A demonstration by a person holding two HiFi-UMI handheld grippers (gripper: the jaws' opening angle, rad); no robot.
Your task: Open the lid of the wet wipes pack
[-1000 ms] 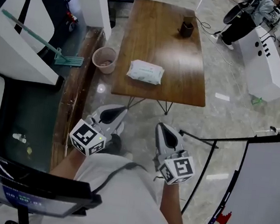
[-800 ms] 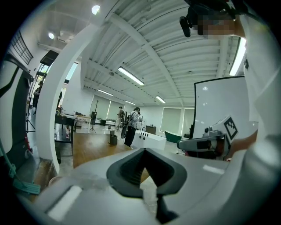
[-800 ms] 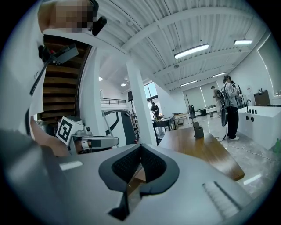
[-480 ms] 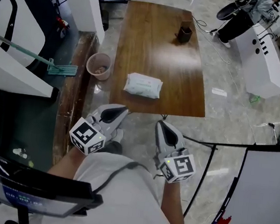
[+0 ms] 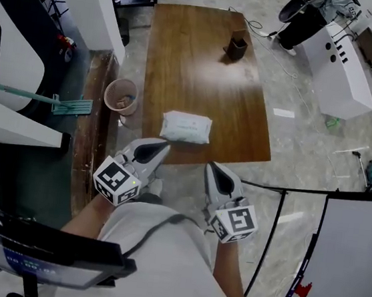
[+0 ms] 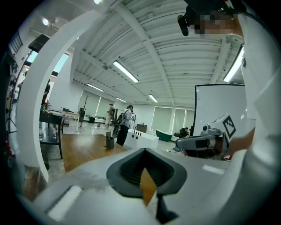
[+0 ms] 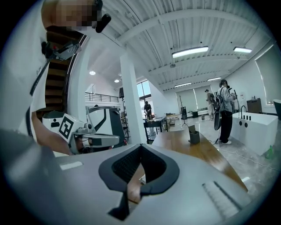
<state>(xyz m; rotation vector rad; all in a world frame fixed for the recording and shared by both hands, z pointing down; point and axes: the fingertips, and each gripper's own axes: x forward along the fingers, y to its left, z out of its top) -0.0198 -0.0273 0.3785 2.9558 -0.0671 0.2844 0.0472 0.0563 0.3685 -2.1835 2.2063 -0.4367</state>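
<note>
Closer now than a second ago, the worktop (image 5: 203,66) has slid down the head view toward the person, and the wet wipes pack (image 5: 186,127) with it, while both grippers sit at the same spot low in the view. The pack lies flat near the worktop's near edge, well apart from the dark holder (image 5: 236,48) at the far end. The left gripper (image 5: 161,146) and the right gripper (image 5: 211,167) each have their fingers pressed together with nothing between them. Neither touches the pack. It lies straight ahead of both, in the span between their two lines. Its long axis runs crosswise, roughly along the near edge. The left fingers look slightly nearer to it. I cannot make out the lid from here, so which side it hinges on remains unclear.
</note>
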